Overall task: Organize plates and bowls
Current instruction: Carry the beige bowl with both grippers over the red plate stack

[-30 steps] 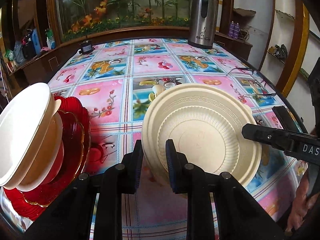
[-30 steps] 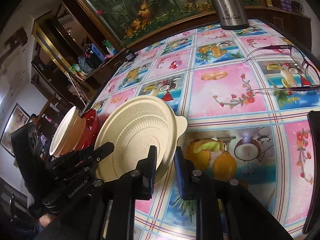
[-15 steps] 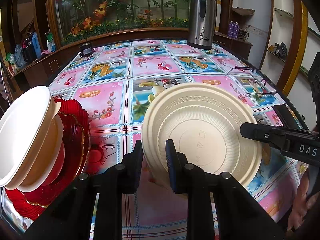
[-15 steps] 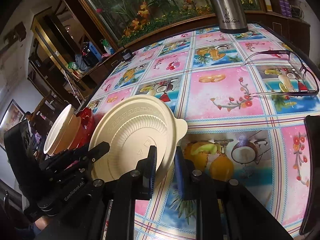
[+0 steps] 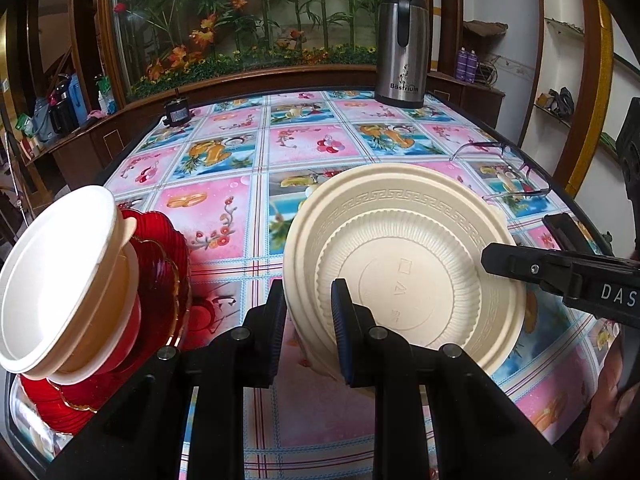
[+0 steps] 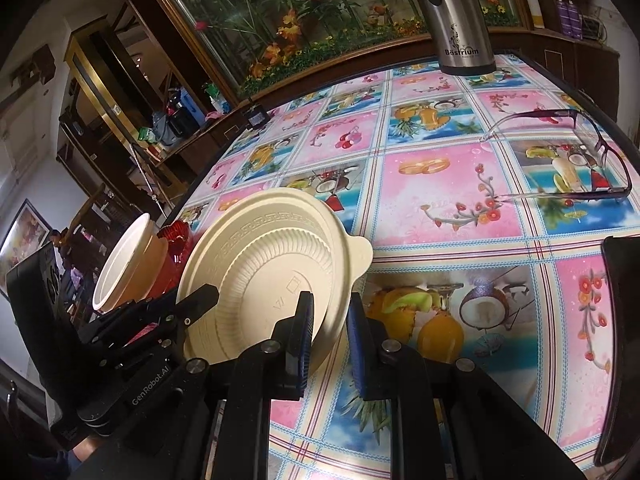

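A stack of cream plastic bowls (image 5: 404, 264) is held tilted, bottoms facing the cameras, above the table. My left gripper (image 5: 307, 322) is shut on its left rim. My right gripper (image 6: 329, 338) is shut on its right rim, and its finger also shows in the left wrist view (image 5: 516, 266). The stack also shows in the right wrist view (image 6: 264, 276). At the left, cream bowls (image 5: 60, 280) sit nested in a red bowl on red glass plates (image 5: 160, 276), tilted in the view.
The table has a pink and blue fruit-pattern cloth (image 5: 304, 148). A steel thermos (image 5: 402, 68) stands at the far right. Eyeglasses (image 6: 576, 152) lie at the right. A small black box (image 5: 177, 113) sits at the far left edge. A dark phone (image 6: 620, 320) lies at the near right.
The cream bowl stack has stayed clamped between both grippers and risen slightly; the views have shifted a little. Nothing was let go.
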A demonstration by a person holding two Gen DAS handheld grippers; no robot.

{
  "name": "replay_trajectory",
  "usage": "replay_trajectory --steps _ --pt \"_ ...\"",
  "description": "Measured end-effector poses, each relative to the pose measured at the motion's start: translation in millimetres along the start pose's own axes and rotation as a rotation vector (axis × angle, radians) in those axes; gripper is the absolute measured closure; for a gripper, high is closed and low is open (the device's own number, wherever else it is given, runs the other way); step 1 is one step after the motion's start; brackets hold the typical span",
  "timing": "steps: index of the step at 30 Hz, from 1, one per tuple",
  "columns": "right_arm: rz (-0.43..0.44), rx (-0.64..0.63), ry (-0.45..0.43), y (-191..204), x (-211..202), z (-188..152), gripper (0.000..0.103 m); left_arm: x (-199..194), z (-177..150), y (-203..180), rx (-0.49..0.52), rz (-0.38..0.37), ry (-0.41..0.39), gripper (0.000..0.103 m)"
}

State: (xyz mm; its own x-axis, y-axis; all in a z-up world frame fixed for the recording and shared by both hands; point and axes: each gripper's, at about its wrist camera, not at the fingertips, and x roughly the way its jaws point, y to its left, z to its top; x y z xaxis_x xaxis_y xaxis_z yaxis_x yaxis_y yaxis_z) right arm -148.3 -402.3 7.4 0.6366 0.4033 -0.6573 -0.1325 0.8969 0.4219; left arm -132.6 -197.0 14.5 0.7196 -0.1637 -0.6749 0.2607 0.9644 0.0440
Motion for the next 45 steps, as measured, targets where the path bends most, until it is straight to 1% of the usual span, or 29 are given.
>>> replay_trajectory --steps 6,13,16,19,22,25,28,29,33,40,45 --pt "0.010 -0.031 -0.016 17.4 -8.9 9.2 0.086 -17.1 5.8 13.0 -0.030 0.007 -0.045 0.083" --pt "0.041 -0.098 -0.039 55.9 -15.4 23.2 0.085 -45.1 14.9 42.8 -0.078 0.051 -0.111 0.083" --pt "0.079 -0.115 -0.045 73.8 -16.2 32.3 0.085 -61.6 20.6 62.6 -0.103 0.067 -0.141 0.083" --pt "0.127 -0.130 -0.040 94.5 -13.7 43.1 0.084 -72.1 22.5 83.1 -0.138 0.087 -0.155 0.083" --pt "0.183 -0.152 -0.026 121.3 -5.5 52.7 0.084 -81.6 22.0 109.1 -0.182 0.124 -0.168 0.083" --pt "0.222 -0.179 -0.006 149.1 7.0 56.8 0.084 -85.7 17.3 132.8 -0.228 0.153 -0.166 0.083" --pt "0.257 -0.187 0.030 168.6 24.3 57.0 0.084 -88.0 10.6 156.5 -0.280 0.190 -0.162 0.083" --pt "0.276 -0.183 0.047 175.6 32.4 57.6 0.084 -87.4 8.6 161.2 -0.291 0.196 -0.160 0.083" --pt "0.297 -0.191 0.081 197.5 52.0 52.6 0.084 -81.5 0.0 181.2 -0.339 0.212 -0.141 0.083" --pt "0.294 -0.205 0.124 213.3 75.7 43.9 0.084 -73.5 -7.9 197.8 -0.385 0.226 -0.113 0.083" --pt "0.282 -0.208 0.132 214.2 81.7 42.1 0.084 -70.7 -10.7 198.1 -0.387 0.223 -0.105 0.083"
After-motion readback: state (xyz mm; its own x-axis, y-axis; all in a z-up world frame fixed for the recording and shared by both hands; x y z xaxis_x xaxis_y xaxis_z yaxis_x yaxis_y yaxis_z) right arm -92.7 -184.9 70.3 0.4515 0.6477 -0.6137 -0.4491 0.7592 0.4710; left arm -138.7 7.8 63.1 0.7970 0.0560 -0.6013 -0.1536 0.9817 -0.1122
